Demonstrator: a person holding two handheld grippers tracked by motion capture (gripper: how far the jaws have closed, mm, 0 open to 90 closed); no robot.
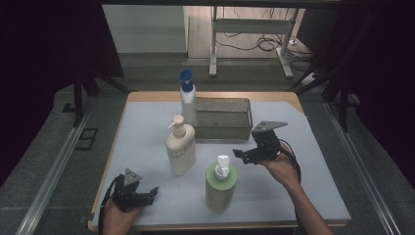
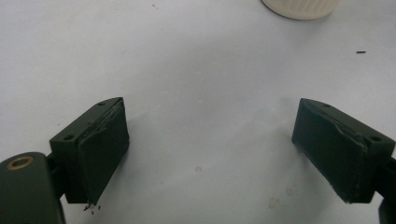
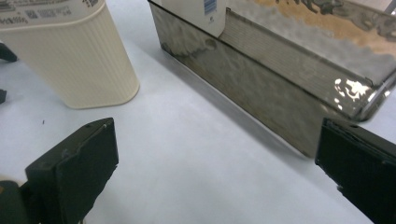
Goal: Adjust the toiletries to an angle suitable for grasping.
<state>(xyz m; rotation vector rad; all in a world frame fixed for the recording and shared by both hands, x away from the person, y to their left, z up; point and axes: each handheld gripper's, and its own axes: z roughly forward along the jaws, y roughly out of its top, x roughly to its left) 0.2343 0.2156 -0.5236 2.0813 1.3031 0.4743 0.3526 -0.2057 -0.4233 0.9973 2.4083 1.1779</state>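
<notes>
Three pump bottles stand on the pale mat: a cream one [image 1: 180, 147] in the middle, a green one with a white pump [image 1: 220, 182] nearer me, and a white one with a blue pump [image 1: 187, 100] at the back, inside the left end of a clear bin [image 1: 222, 117]. My left gripper [image 1: 148, 195] rests open at the front left, its jaws wide apart over bare mat [image 2: 210, 135]. My right gripper [image 1: 241, 155] hovers open just right of the green bottle, facing the cream bottle [image 3: 70, 56] and the bin's wall [image 3: 261, 88].
The mat covers a wooden table [image 1: 147, 96] with its far edge behind the bin. Dark curtains hang on both sides. A metal frame with cables [image 1: 252, 39] stands on the floor beyond. The cream bottle's base [image 2: 301, 7] peeks in at the top of the left gripper view.
</notes>
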